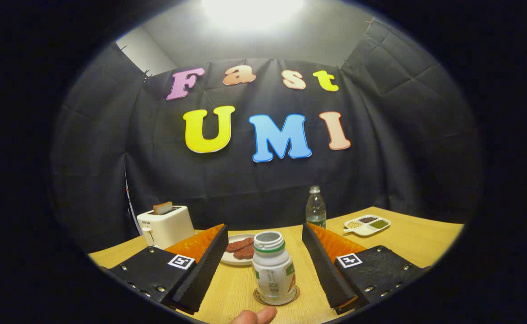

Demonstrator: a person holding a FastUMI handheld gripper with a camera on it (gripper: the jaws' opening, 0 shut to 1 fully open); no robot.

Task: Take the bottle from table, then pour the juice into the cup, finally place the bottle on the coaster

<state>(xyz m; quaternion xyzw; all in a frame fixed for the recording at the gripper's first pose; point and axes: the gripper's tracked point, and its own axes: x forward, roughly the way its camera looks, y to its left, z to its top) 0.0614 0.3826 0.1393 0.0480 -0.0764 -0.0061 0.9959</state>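
Observation:
A small white bottle (272, 269) with a green band and an open neck stands upright on a round coaster (276, 298) on the wooden table (421, 238). My gripper (265, 245) is open. The bottle sits between the two fingers, and neither finger touches it. A person's fingertip (254, 316) shows just in front of the coaster, close to me.
A plate (232, 258) with dark red pieces lies just beyond the bottle. A white toaster (165, 225) with a slice of bread stands at the far left. A clear water bottle (316, 208) and a divided dish (367, 225) of grains sit at the far right.

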